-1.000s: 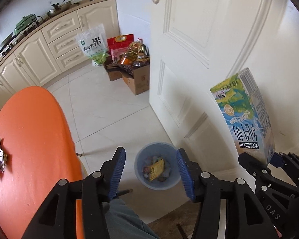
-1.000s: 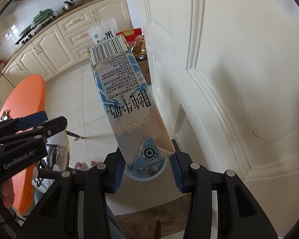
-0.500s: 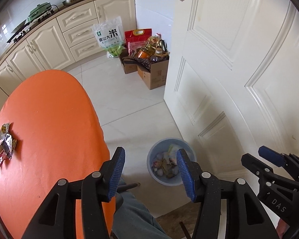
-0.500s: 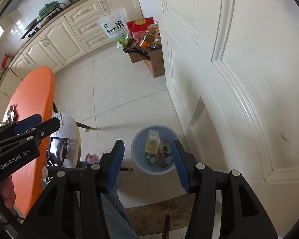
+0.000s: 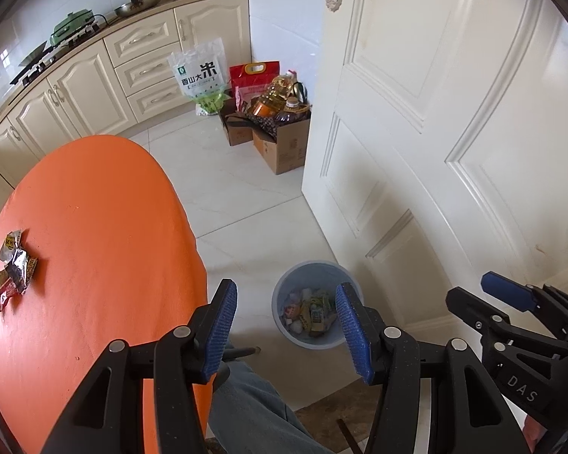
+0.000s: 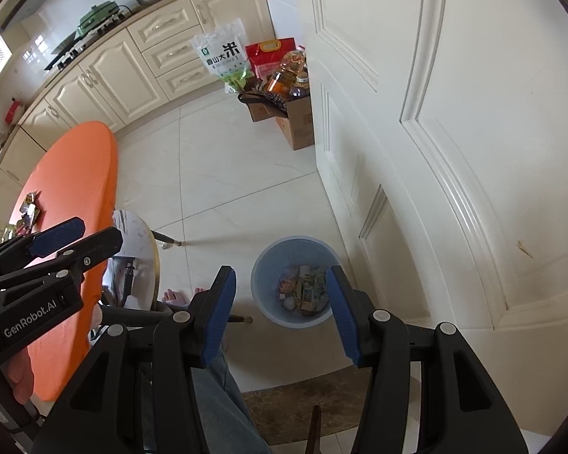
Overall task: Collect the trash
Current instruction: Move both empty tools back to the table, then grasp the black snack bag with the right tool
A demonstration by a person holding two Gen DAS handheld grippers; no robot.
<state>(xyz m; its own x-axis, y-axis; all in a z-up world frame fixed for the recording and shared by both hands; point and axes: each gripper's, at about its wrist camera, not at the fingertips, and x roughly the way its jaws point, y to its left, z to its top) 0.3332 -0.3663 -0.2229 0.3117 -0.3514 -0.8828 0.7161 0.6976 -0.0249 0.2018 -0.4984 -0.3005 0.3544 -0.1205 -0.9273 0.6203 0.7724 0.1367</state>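
At the far left of my left-wrist view, crumpled wrappers lie on the orange table, well apart from me. My left gripper fills the lower centre, its blue pads spread with nothing between them. Just right of centre the blue trash bin stands on the white floor beside the door; inside lies litter, perhaps a carton among it, though it is too small to tell. At lower right, my right gripper is empty too; its jaws have just been opening.
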